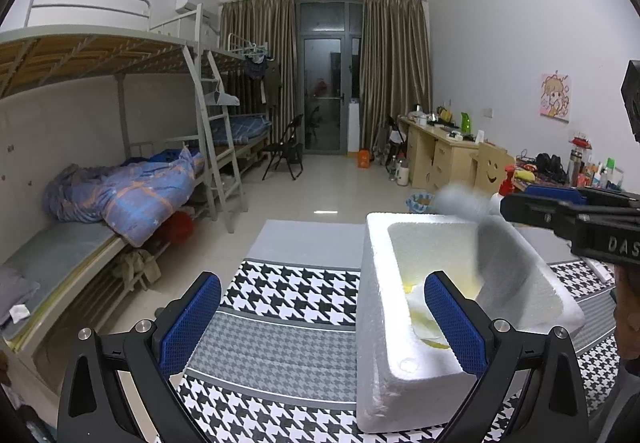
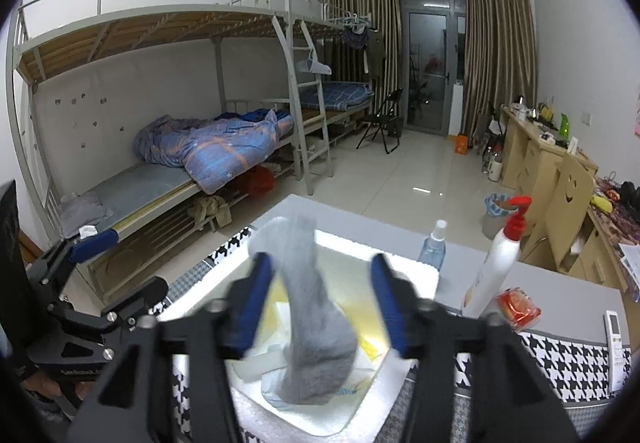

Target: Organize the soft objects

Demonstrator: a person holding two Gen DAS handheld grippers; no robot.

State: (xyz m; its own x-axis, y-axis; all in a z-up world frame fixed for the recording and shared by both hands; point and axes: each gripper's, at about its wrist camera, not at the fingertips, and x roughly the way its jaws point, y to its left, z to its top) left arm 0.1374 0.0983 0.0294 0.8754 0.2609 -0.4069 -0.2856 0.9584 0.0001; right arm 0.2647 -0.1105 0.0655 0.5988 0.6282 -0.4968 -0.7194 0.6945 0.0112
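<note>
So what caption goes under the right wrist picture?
Open right gripper over the white foam box, a blurred grey sock dropping between its blue fingers.

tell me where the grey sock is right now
In the right wrist view the grey sock hangs blurred between the right gripper's open blue pads, over the white foam box with its toe end down among the pale items inside.

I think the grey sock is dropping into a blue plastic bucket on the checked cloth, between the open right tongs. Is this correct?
Not quite. The grey sock hangs between the open right tongs over a white foam box, not a blue bucket. The box stands on the checked cloth. The right wrist view shows it.
</note>
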